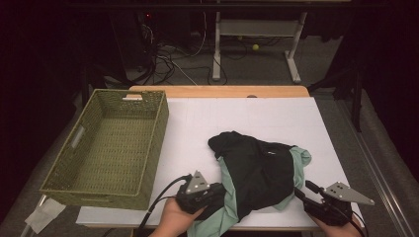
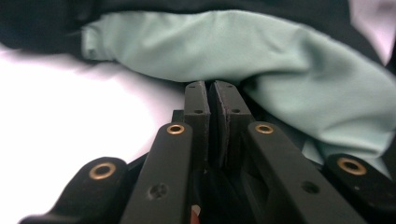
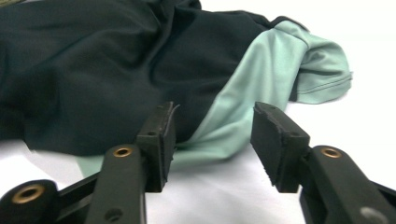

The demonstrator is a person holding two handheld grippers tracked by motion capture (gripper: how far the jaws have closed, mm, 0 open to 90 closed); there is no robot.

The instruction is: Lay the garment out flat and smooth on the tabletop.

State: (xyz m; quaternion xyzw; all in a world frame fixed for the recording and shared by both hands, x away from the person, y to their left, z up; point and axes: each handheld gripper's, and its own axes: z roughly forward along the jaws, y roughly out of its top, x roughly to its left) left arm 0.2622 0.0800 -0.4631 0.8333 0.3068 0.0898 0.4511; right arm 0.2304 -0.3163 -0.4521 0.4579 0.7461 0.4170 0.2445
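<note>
A crumpled garment [image 1: 257, 168], black with mint-green panels, lies on the white table cover [image 1: 247, 118] near the front edge. My left gripper [image 1: 220, 190] sits at the garment's near left side. In the left gripper view its jaws [image 2: 211, 88] are shut, pad against pad, with their tips at a mint-green fold [image 2: 280, 60]; I see no cloth between the pads. My right gripper [image 1: 304, 190] is at the garment's near right corner. Its jaws [image 3: 212, 135] stand open, and the mint hem [image 3: 233, 126] lies just ahead of the gap, beside the black cloth [image 3: 93, 70].
A green woven basket [image 1: 155, 138] stands on the left of the table with nothing in it. A pale scrap [image 1: 44, 215] hangs off the near left corner. Beyond the wooden back edge [image 1: 217, 91] are cables and a desk frame on the floor.
</note>
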